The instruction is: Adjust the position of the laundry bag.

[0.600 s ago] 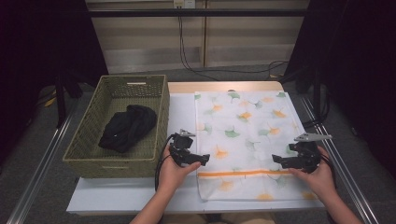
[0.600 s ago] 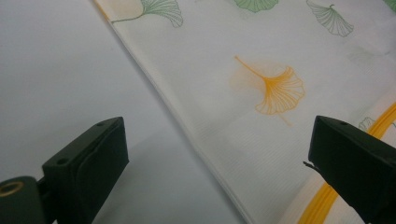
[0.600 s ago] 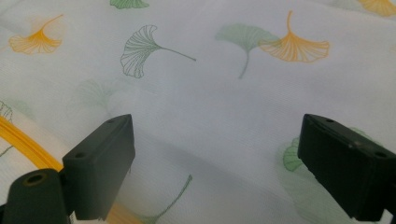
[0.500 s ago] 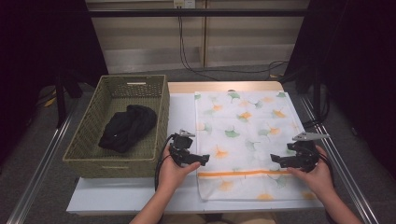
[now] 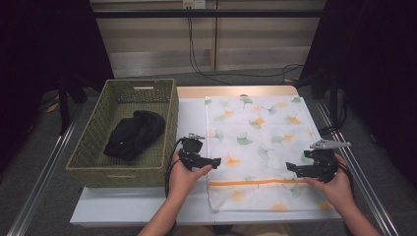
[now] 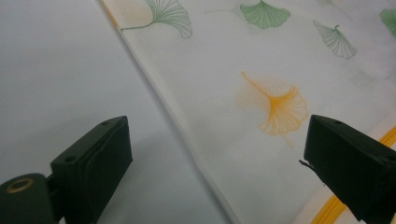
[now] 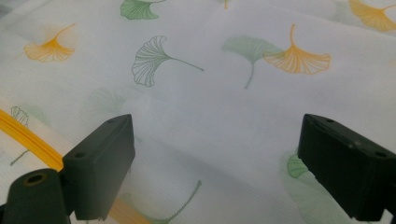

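while both tools, left (image 5: 215, 161) and right (image 5: 291, 169), gape empty over the flat cloth (image 5: 258, 147), folding looks unstarted.

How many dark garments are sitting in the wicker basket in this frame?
1. A single black garment lies bunched toward the middle of the green wicker basket, left of the leaf-print mesh bag. Something smaller could be hidden under it.
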The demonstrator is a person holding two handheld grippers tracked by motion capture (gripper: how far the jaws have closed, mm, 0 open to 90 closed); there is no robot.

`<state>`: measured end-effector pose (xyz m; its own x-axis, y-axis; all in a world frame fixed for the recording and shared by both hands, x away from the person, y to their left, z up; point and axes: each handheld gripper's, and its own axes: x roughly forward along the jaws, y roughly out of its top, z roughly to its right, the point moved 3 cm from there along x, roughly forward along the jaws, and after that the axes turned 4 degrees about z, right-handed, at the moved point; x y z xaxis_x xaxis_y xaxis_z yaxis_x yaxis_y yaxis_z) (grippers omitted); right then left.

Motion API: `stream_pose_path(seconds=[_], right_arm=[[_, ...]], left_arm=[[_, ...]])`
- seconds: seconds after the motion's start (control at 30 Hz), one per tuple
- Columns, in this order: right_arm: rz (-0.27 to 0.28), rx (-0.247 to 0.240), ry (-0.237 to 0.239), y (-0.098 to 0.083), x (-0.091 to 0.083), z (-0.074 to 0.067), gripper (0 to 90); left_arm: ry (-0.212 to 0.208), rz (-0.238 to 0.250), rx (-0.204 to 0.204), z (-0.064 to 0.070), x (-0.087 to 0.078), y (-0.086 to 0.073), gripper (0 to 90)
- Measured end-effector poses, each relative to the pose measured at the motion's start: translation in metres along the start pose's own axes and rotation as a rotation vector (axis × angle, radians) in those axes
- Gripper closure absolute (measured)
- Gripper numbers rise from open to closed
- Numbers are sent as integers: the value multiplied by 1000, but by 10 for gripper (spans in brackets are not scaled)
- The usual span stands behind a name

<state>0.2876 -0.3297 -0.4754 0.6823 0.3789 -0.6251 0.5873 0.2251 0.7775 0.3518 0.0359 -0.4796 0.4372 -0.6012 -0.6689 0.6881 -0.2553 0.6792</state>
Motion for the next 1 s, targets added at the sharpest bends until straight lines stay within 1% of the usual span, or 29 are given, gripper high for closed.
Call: stream_pose_path(seconds=[0.03,0.07,0.13,0.2,0.23,0.27,0.3,0.37,0.43,0.47,0.5,0.53,0.57,0.6,0.63,0.67,0.7,0.73,0.77,0.8,0.83,0.87,0.9,0.93,0.97,1.0], right_arm=[[5,4,-5,0,-1,1,109],[5,4,-5,0,-1,1,109],[6,17,-9,-1,-3,2,109],[5,18,-7,-2,-3,3,109],[7,25,-11,-2,-3,4,109],[7,25,-11,-2,-3,4,109],[8,26,-13,-2,-3,4,109],[6,24,-10,-3,-4,4,109],[4,21,-18,-4,-5,3,109],[4,21,-18,-4,-5,3,109],[3,19,-11,-5,-7,3,109],[8,19,-13,-5,-8,3,109],[13,24,-17,-5,-8,3,109],[16,26,-17,-5,-9,4,109],[18,31,-16,-5,-9,4,109],[14,25,-19,-6,-10,5,109],[16,27,-21,-6,-10,5,109],[14,30,-21,-6,-11,4,109],[14,30,-21,-6,-11,4,109],[16,26,-20,-7,-12,4,109],[16,26,-20,-7,-12,4,109],[16,25,-16,-7,-12,4,109],[17,22,-18,-7,-12,5,109],[14,26,-20,-7,-13,5,109],[16,24,-24,-7,-13,5,109],[16,24,-24,-7,-13,5,109]], left_arm=[[0,0,0,0,0,0,81],[5,-2,-8,-1,1,2,81],[18,-3,-34,-6,8,7,113],[26,-4,-38,-7,11,9,122],[23,-18,-49,-9,16,11,138],[23,-18,-49,-9,16,11,148],[29,-9,-62,-10,19,13,148],[48,2,-49,-11,24,17,186],[46,2,-54,-11,26,18,208],[30,12,-59,-11,27,20,208],[28,24,-61,-11,29,23,241],[28,24,-61,-11,29,23,270],[24,22,-50,-11,31,24,302],[43,16,-44,-11,33,25,311],[43,16,-44,-11,33,25,341],[50,23,-52,-11,35,25,350],[50,11,-57,-13,34,25,351],[57,15,-66,-14,34,26,369],[61,12,-61,-15,34,26,369],[83,14,-41,-18,34,26,389],[83,14,-41,-18,34,26,398],[79,5,-54,-19,35,26,398],[63,3,-73,-20,36,26,417],[39,2,-96,-20,37,25,488],[26,-9,-110,-21,38,24,498],[26,-9,-110,-21,38,24,517]])
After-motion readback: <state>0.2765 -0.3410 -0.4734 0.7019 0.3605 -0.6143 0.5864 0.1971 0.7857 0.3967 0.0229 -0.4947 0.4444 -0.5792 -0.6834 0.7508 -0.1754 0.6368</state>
